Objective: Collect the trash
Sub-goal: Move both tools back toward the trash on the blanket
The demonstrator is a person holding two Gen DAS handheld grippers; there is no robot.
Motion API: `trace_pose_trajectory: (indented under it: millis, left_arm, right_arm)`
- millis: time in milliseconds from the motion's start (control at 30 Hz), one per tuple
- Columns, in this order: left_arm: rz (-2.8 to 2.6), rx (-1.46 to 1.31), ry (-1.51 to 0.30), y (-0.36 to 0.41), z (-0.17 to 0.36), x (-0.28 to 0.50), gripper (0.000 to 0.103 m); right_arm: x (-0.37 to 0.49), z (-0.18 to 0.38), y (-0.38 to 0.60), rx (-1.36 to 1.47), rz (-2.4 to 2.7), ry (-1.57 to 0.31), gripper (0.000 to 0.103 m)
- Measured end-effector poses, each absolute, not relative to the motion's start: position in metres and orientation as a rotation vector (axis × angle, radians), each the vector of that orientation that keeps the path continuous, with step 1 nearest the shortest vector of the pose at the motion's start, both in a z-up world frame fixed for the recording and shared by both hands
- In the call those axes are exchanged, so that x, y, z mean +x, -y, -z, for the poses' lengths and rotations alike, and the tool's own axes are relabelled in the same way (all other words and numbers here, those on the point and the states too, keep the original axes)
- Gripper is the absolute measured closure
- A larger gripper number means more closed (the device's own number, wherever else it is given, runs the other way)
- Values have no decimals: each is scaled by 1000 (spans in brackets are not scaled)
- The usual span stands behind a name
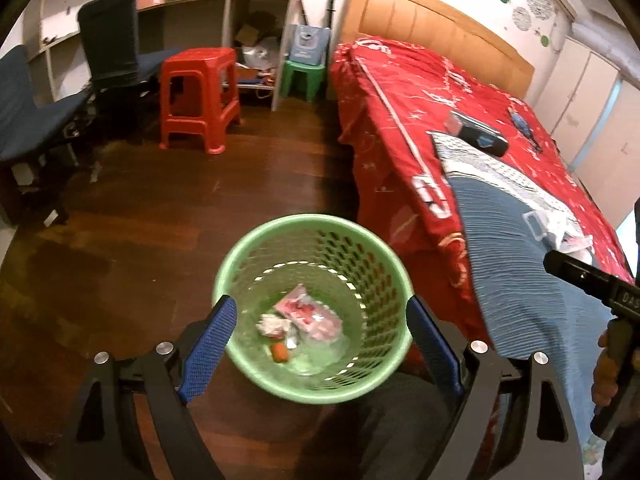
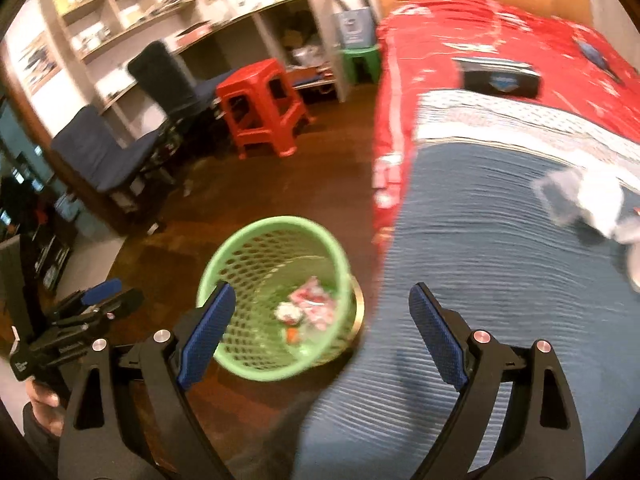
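Left gripper [image 1: 320,320] gapes above green basket [image 1: 240,264] holding pink wrapper [image 1: 310,312], possibly crumpled tissue [image 1: 274,325].

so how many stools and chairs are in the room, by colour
red stool: 1
green stool: 1
dark blue chairs: 2
total: 4

Green basket [image 1: 312,312] stands on open wood floor [image 1: 160,208], mouth unobstructed from above; trash lies at its bottom. Bed [image 1: 460,120] and overhanging blue blanket [image 1: 520,272] block the basket's 3 o'clock side. Floor toward 9 through 12 o'clock is passable; red stool [image 1: 200,96] and chairs [image 1: 108,40] stand well apart beyond.
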State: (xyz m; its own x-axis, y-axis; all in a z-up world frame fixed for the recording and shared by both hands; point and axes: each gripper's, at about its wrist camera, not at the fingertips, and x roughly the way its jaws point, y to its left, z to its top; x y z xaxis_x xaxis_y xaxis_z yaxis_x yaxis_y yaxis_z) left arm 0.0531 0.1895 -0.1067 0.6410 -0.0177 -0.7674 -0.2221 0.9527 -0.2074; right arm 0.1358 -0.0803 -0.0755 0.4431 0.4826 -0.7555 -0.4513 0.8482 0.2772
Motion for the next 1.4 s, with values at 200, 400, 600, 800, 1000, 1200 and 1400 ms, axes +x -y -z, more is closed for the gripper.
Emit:
trace_pose_trajectory:
  millis: [200, 400, 600, 800, 1000, 1200, 1400]
  left_arm:
    - [-40, -267, -867, -150, 98, 76, 19]
    - [30, -267, -884, -119, 95, 99, 19]
    - [87, -225, -891, -85, 91, 118, 19]
    - [129, -206, -906, -63, 93, 133, 19]
    - [144, -222, -935, -53, 99, 149, 19]
    - [152, -220, -953, -41, 103, 168, 19]
    - [170, -213, -968, -30, 108, 183, 19]
  right_arm:
    - [143, 80, 160, 78, -424, -938, 15]
    - [149, 86, 243, 119, -244, -926, 15]
    - [162, 87, 302, 124, -143, -914, 15]
    - [190, 83, 336, 87, -175, -919, 15]
    - [229, 83, 343, -35, -260, -953, 11]
    - [263, 93, 336, -130, -351, -1015, 7]
    - [289, 109, 326, -227, -409, -1067, 7]
